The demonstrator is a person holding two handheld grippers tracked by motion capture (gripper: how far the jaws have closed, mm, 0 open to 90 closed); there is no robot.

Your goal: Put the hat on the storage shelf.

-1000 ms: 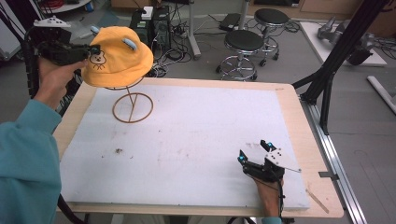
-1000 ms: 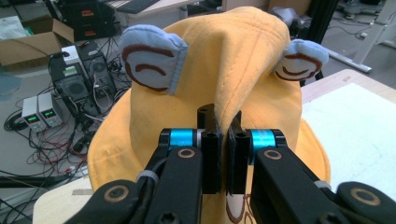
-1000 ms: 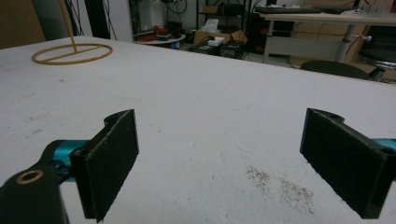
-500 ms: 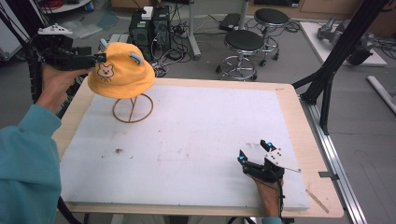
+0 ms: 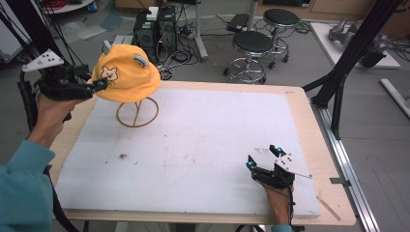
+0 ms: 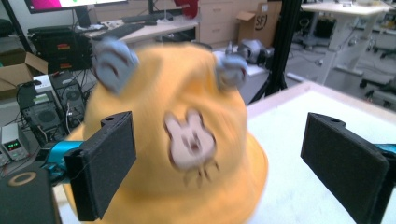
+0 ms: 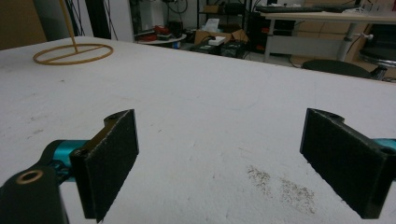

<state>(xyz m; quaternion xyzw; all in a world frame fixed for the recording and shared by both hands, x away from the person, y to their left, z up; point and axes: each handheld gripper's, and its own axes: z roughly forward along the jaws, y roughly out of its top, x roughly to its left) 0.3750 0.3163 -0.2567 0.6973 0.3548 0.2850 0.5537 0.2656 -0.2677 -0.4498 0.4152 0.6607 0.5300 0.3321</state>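
Note:
A yellow bucket hat (image 5: 126, 72) with a bear patch and two grey ears sits on top of a thin wooden stand, whose ring base (image 5: 138, 113) rests on the white foam board (image 5: 203, 140) at the back left. My left gripper (image 5: 99, 86) is at the hat's left brim. Its jaws have just been opening and stand wide. In the left gripper view the hat (image 6: 187, 140) is blurred, close ahead between the pads of the left gripper (image 6: 217, 163), and neither pad presses on it. My right gripper (image 5: 262, 155) rests open on the board at the front right, and in its own view the right gripper (image 7: 219, 158) has nothing in it.
Two round stools (image 5: 251, 46) and computer towers (image 5: 154, 26) stand on the floor behind the table. A black frame post (image 5: 338, 82) rises at the table's right edge. A dark speck (image 5: 122, 156) marks the board's left side.
The hat came down and a little right, onto the stand. The left gripper, shut on the brim before, has opened and let go. The right hand has not moved.

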